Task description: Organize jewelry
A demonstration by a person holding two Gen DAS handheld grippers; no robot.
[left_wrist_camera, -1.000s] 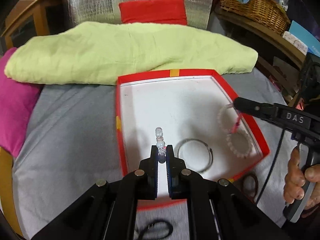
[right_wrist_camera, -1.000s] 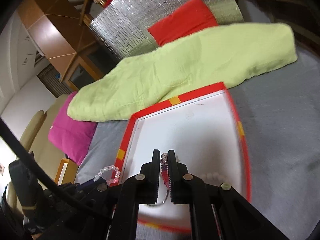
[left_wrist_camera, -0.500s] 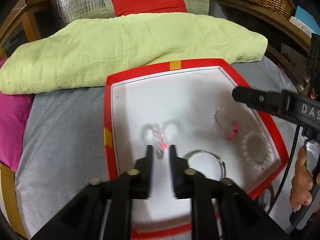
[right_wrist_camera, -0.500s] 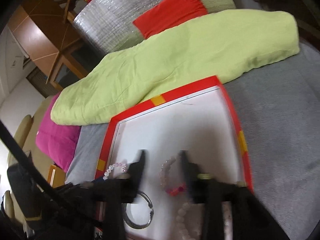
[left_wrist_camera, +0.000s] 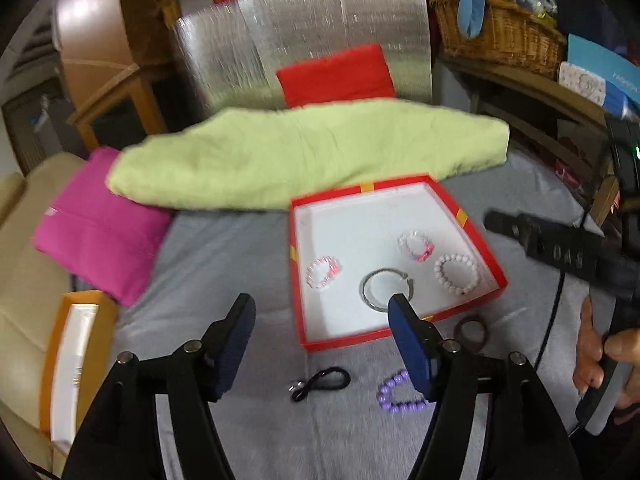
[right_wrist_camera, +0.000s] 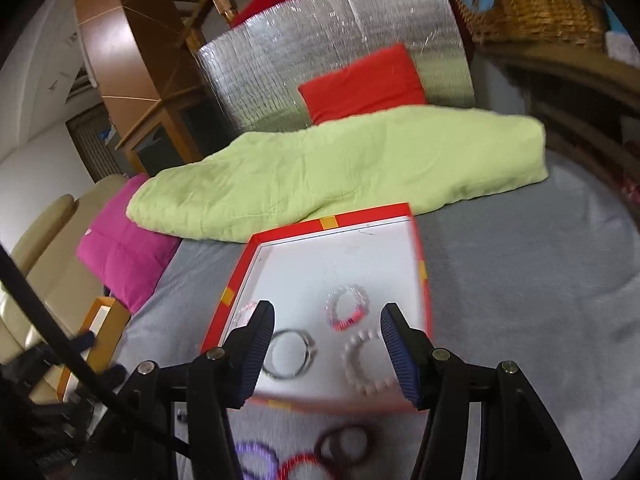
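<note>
Bracelets are seen lying inside a red tray (left_wrist_camera: 482, 248) with a white floor, set on a grey cover (left_wrist_camera: 224, 264). Four pieces are counted in the left wrist view: a clear bracelet (left_wrist_camera: 323, 272) with a red bead at the tray's nine o'clock side, a pink bracelet (left_wrist_camera: 416, 245) toward two o'clock, a white bracelet (left_wrist_camera: 457, 274) at four o'clock, and a metal ring (left_wrist_camera: 386, 289) near six o'clock, all apart from one another. Outside the tray, at its six o'clock edge, a black band (left_wrist_camera: 320, 383), a purple bracelet (left_wrist_camera: 400, 394) and a brown ring (left_wrist_camera: 472, 330) are left on the cover. The left gripper (left_wrist_camera: 322, 344) is held above the cover short of the tray, its jaws opening and nothing gripped between them. The right gripper (right_wrist_camera: 328, 354) is seen released too, jaws apart over the tray's near edge, with the ring, the pink bracelet and the white bracelet framed below but not touched. A green quilt (left_wrist_camera: 304, 156) is laid beyond the tray at twelve o'clock, and a magenta cushion (left_wrist_camera: 100, 228) at ten o'clock.
</note>
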